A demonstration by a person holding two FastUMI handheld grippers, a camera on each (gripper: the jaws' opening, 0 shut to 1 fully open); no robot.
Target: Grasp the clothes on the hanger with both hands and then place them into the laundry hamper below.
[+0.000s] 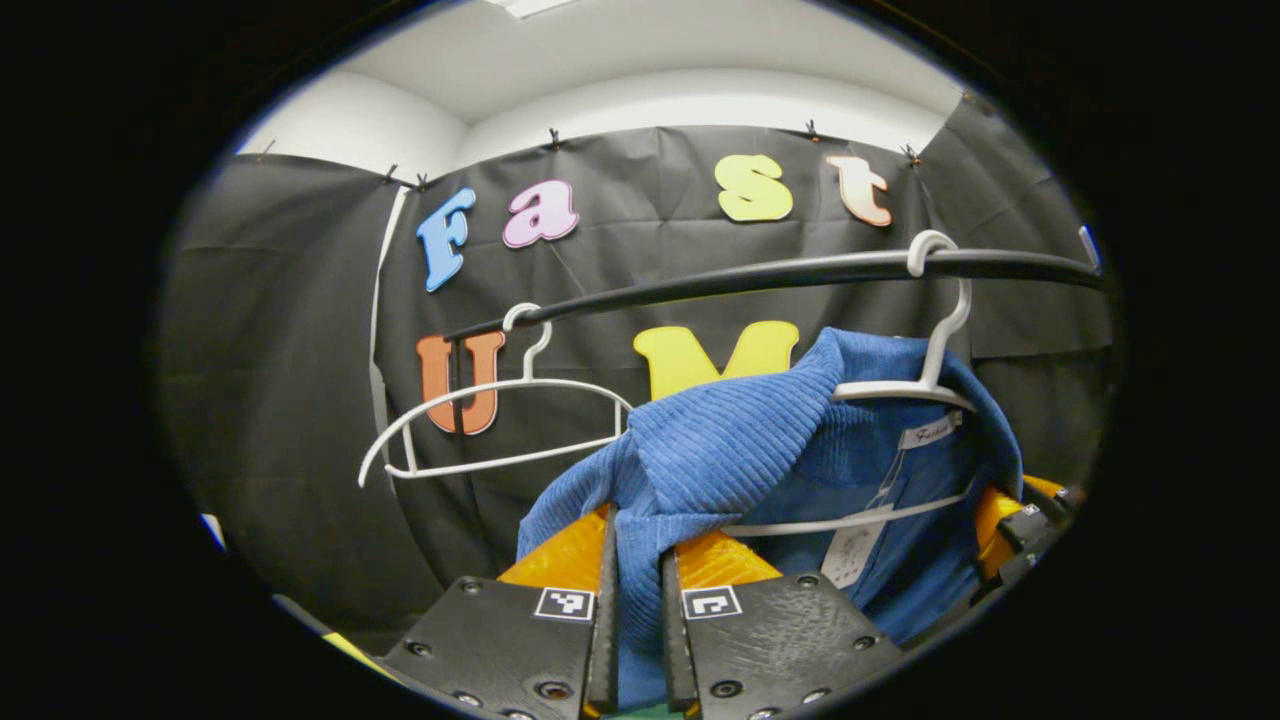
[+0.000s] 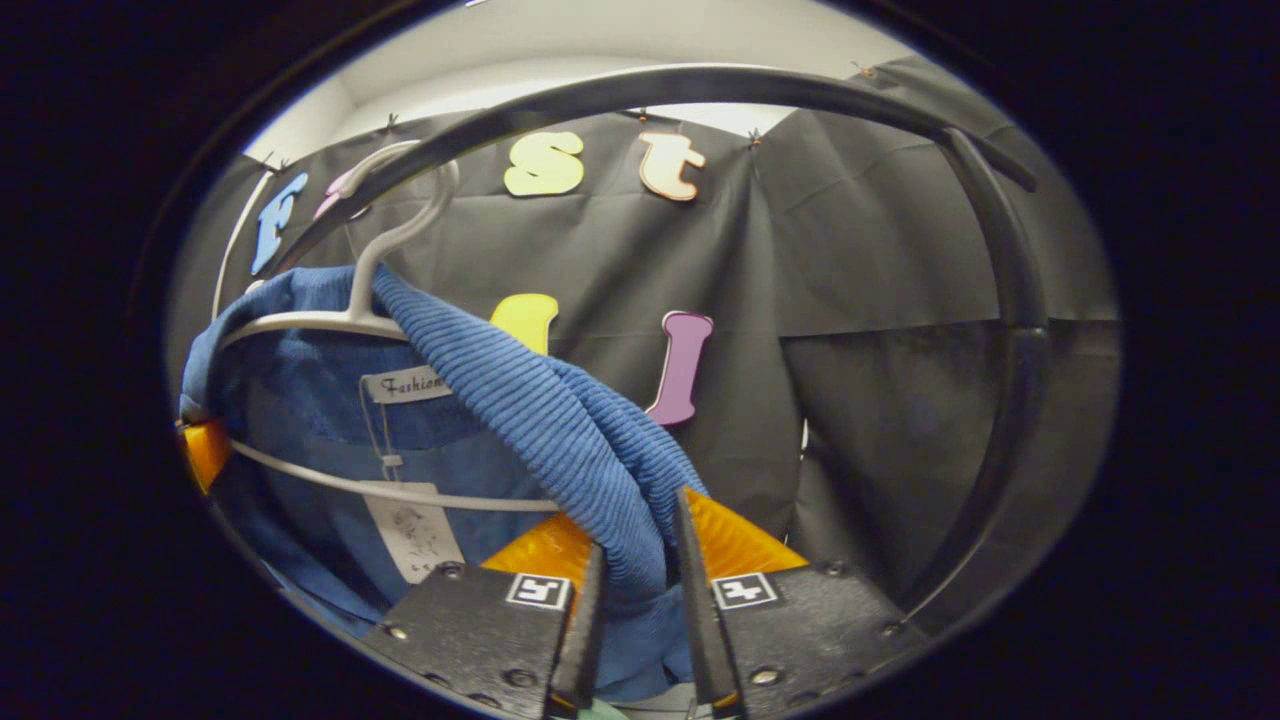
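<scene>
A: Where is the blue ribbed garment [image 1: 720, 440] sitting?

B: It is hanging on a white hanger [image 1: 925, 385], and that hanger is hooking over the dark rail [image 1: 760, 272] in front of the booth's black cloth wall. In the left gripper view one shoulder of the garment is draping down from the hanger toward the camera; in the right gripper view the garment [image 2: 540, 410] is doing the same from its other shoulder, off the same white hanger [image 2: 340, 320].

A: And the tools?

B: The left tool [image 1: 637, 600] is clenching on the blue ribbed garment: a fold of the cloth is running down between its two fingers, and both are pressing on it. The right tool [image 2: 640, 590] is gripping the other shoulder the same way, with the knit bunching in the narrow gap between its fingers.

A: Is either tool showing up in the other's view?

B: Yes. At the far right edge of the left gripper view, part of the other tool is peeking out from behind the garment, and at the left edge of the right gripper view a bit of the other tool is showing beside the cloth.

A: Anything else on the garment?

B: A neck label [image 2: 405, 385] is sitting inside the collar, and a paper tag [image 2: 412, 530] is dangling below it, across the hanger's lower bar.

A: And further out?

B: A second white hanger [image 1: 490, 425] is hanging bare on the rail, well apart from the garment, to the left in the left gripper view. In the right gripper view the rail [image 2: 700, 85] is arching overhead and curving down at the right.
</scene>
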